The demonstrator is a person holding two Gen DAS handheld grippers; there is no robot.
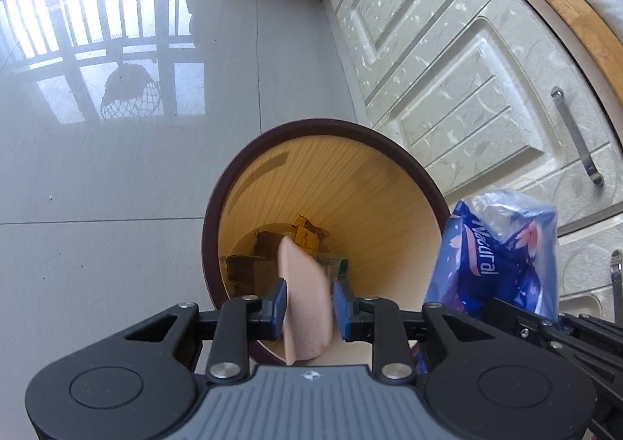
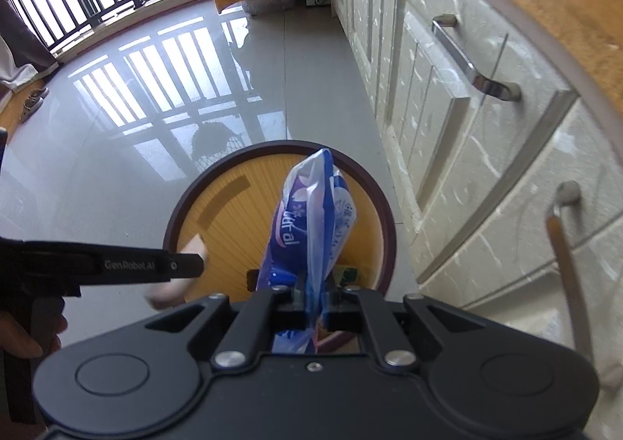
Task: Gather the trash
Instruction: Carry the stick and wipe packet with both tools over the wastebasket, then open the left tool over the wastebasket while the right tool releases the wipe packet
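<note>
One pale pink pad (image 1: pixel 305 296) between the left gripper's (image 1: pixel 310 298) two blue fingertips (image 1: pixel 277 301), jaws slightly parted, grip unclear, over the open trash bin (image 1: pixel 212 229). One blue plastic wrapper (image 2: pixel 311 222) (lettered) pinched in the right gripper's (image 2: pixel 313 298) near-closed jaws, above the same bin beside white cabinets (image 2: pixel 447 152). Cardboard scraps (image 1: pixel 268 245) at the bottom.

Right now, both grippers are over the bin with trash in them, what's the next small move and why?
Probably open the left gripper first: its pink flat piece already hangs over the mouth of the wood-lined bin, above cardboard scraps. The right gripper pinches the blue plastic wrapper over the bin too, so it can follow.
</note>
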